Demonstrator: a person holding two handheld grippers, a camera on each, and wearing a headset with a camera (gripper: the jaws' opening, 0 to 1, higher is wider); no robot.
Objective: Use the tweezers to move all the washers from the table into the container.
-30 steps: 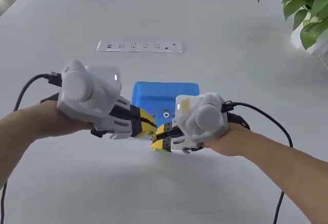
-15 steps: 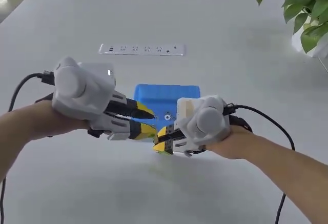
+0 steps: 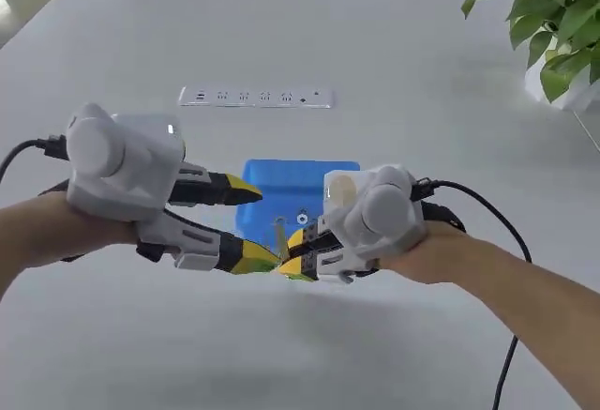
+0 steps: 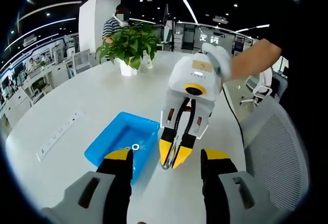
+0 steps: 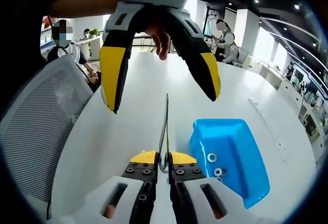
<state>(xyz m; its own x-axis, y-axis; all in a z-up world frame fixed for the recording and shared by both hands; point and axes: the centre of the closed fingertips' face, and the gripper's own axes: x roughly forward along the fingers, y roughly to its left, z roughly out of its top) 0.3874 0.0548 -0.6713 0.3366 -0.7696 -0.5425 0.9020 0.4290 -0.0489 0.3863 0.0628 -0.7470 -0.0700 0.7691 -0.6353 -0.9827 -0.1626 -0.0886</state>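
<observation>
My right gripper (image 3: pixel 298 255) is shut on slim metal tweezers (image 5: pixel 165 124), which point straight ahead along its jaws (image 5: pixel 164 158). Facing it, my left gripper (image 3: pixel 255 225) stands open, its yellow-tipped jaws wide apart on either side of the tweezers' tip. In the left gripper view, the left gripper (image 4: pixel 168 155) looks at the right gripper's tips from in front. The blue container (image 3: pixel 300 177) sits just behind both grippers. Washers (image 5: pixel 211 158) lie in the blue container (image 5: pixel 233 147), and one washer (image 4: pixel 135 146) shows in the blue container (image 4: pixel 115 144).
A white power strip (image 3: pixel 255 98) lies farther back on the grey table (image 3: pixel 422 110). A potted plant (image 3: pixel 553 25) stands at the far right edge. A mesh chair (image 5: pixel 46 126) stands beside the table, and people are in the room beyond.
The left gripper's jaws have spread from nearly together to wide open, and it has drawn back to the left. The right gripper has stayed put, shut on the tweezers.
</observation>
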